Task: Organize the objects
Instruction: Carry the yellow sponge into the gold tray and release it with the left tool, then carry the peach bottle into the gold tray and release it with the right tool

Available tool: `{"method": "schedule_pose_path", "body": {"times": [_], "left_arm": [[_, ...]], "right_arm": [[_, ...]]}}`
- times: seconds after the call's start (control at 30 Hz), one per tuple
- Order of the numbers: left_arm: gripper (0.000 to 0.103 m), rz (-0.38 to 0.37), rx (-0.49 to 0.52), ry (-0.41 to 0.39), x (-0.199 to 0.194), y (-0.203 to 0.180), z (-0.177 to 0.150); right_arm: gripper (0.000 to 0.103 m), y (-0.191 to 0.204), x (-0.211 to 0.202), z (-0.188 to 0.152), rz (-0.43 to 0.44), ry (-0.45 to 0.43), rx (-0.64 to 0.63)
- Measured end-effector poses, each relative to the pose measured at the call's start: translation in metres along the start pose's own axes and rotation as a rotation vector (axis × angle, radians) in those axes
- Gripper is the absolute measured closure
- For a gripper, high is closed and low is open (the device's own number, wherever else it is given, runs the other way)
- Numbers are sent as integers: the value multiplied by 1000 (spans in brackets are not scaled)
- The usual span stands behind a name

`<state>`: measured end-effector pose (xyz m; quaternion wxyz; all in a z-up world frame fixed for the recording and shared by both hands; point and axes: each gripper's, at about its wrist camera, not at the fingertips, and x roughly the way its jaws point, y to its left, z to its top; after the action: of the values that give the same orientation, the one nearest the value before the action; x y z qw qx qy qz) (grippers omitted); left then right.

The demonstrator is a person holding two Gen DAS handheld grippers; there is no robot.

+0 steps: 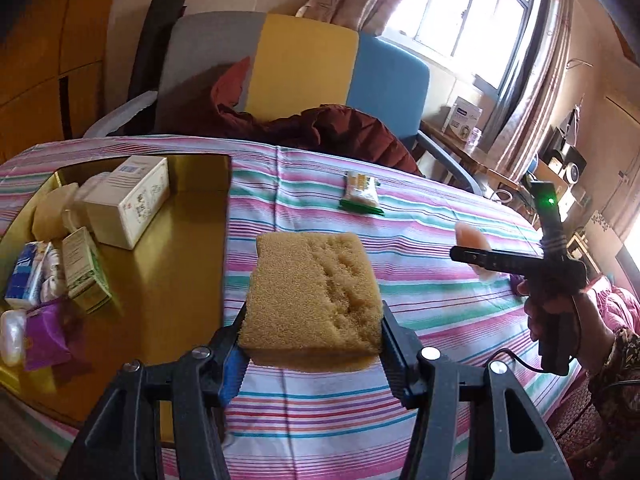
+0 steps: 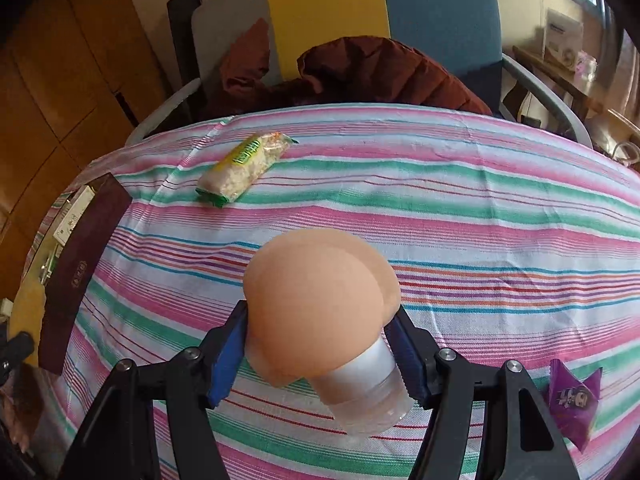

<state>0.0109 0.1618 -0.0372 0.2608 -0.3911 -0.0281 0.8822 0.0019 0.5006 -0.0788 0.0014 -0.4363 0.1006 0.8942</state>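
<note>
The left gripper [image 1: 312,344] clamps a yellow sponge [image 1: 314,300] between its jaws, holding it above a striped cloth [image 1: 420,208] just right of an open box [image 1: 188,264]. The box holds a white carton [image 1: 128,200], a green carton [image 1: 86,270], a blue pack [image 1: 26,276] and a purple packet [image 1: 44,332]. The right gripper [image 2: 320,356], gripped by a hand [image 1: 560,312], pinches a clear cup [image 2: 368,392] capped with peach silicone pads [image 2: 316,296]. A snack packet [image 2: 244,168] lies farther off on the cloth, a purple sachet [image 2: 572,400] at right. Beyond, a brown jacket [image 2: 380,68] rests on a chair [image 2: 440,8].
</note>
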Motion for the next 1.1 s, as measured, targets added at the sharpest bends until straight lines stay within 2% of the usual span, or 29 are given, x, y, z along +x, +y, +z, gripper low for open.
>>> {"method": "schedule_pose_path", "body": {"times": [0.2, 0.3, 0.37, 0.6, 0.77, 0.8, 0.93, 1.1], "left_arm": [[46, 77, -82, -19, -18, 53, 10], [46, 128, -120, 13, -19, 77, 8], [46, 136, -144, 42, -18, 90, 4], [45, 165, -155, 114, -10, 110, -8], [43, 229, -141, 133, -12, 114, -15], [39, 248, -130, 137, -12, 114, -17], [31, 273, -117, 115, -20, 114, -22], [30, 214, -197, 34, -35, 126, -22]], "right_arm": [[36, 11, -5, -1, 21, -38, -45], [36, 12, -4, -2, 18, -38, -44], [36, 13, -6, -2, 18, -44, -41], [36, 20, -9, -3, 31, -59, -43], [36, 26, -11, -4, 46, -65, -57], [36, 26, -11, -4, 47, -67, -58], [35, 29, -12, -5, 49, -72, -60], [35, 32, -18, -4, 43, -95, -65]]}}
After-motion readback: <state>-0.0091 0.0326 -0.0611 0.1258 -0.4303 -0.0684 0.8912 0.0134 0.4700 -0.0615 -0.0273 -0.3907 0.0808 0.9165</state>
